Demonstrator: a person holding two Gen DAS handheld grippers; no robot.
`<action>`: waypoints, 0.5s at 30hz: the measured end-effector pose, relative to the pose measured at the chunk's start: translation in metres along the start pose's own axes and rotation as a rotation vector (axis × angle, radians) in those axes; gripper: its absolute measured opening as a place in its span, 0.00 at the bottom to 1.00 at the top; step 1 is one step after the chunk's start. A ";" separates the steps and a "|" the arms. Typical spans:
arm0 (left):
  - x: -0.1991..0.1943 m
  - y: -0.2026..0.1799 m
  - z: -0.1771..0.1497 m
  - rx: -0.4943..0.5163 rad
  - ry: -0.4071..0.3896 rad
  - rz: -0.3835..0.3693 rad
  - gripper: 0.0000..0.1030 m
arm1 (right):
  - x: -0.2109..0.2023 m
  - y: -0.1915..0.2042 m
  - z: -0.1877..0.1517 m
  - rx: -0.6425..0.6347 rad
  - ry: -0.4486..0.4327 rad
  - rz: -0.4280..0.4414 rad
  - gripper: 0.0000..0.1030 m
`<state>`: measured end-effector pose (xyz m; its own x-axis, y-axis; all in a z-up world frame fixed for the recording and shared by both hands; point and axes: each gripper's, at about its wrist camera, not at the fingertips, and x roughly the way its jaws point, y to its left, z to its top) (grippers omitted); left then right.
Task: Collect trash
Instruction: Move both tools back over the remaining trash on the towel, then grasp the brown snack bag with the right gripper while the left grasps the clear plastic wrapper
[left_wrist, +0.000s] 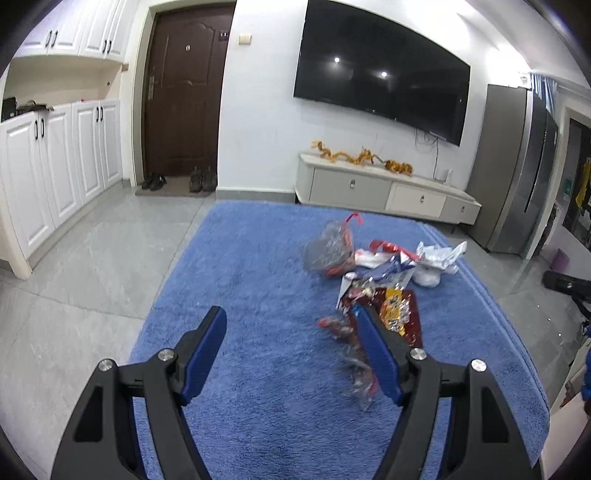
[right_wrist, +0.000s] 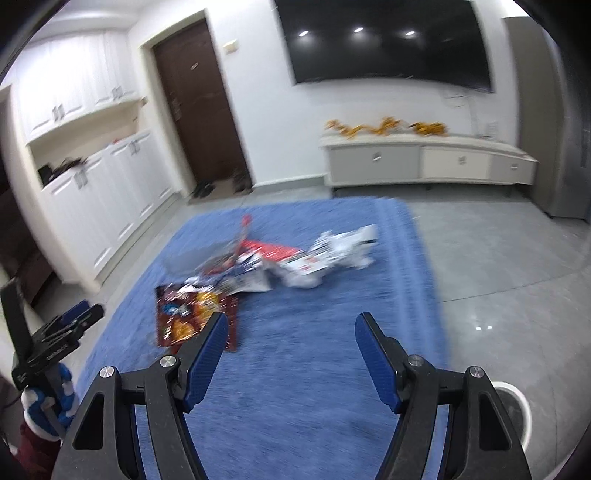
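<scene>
A pile of trash lies on a blue rug (left_wrist: 251, 295). In it are a clear crumpled wrapper with red trim (left_wrist: 328, 251), a dark red snack bag (left_wrist: 399, 310), a blue and white wrapper (left_wrist: 388, 269) and white crumpled wrappers (left_wrist: 439, 258). A small blurred clear wrapper (left_wrist: 351, 354) is right beside my left gripper's right finger (left_wrist: 376, 350). My left gripper (left_wrist: 291, 332) is open above the rug, near side of the pile. My right gripper (right_wrist: 291, 336) is open and empty; the red snack bag (right_wrist: 192, 314) lies just left of its left finger, the white wrappers (right_wrist: 332, 254) beyond.
A white TV cabinet (left_wrist: 384, 188) with yellow ornaments stands under a wall TV (left_wrist: 380, 70). A brown door (left_wrist: 181, 96) and white cupboards (left_wrist: 55, 166) are at the left. A grey fridge (left_wrist: 517, 166) is at the right. A round white bin rim (right_wrist: 517, 402) shows at lower right.
</scene>
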<state>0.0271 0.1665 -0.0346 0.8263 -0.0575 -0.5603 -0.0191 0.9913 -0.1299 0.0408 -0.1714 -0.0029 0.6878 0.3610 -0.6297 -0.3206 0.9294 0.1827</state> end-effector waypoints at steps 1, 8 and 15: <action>0.004 0.002 -0.001 -0.005 0.010 -0.004 0.70 | 0.007 0.003 0.000 -0.007 0.013 0.017 0.67; 0.028 0.002 -0.011 -0.007 0.062 -0.022 0.70 | 0.096 0.027 -0.003 -0.026 0.164 0.153 0.67; 0.045 0.002 -0.019 -0.017 0.103 -0.015 0.70 | 0.153 0.032 -0.008 -0.010 0.253 0.232 0.67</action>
<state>0.0536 0.1637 -0.0758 0.7641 -0.0850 -0.6394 -0.0173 0.9882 -0.1521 0.1308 -0.0867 -0.0995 0.4129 0.5316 -0.7395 -0.4571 0.8233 0.3366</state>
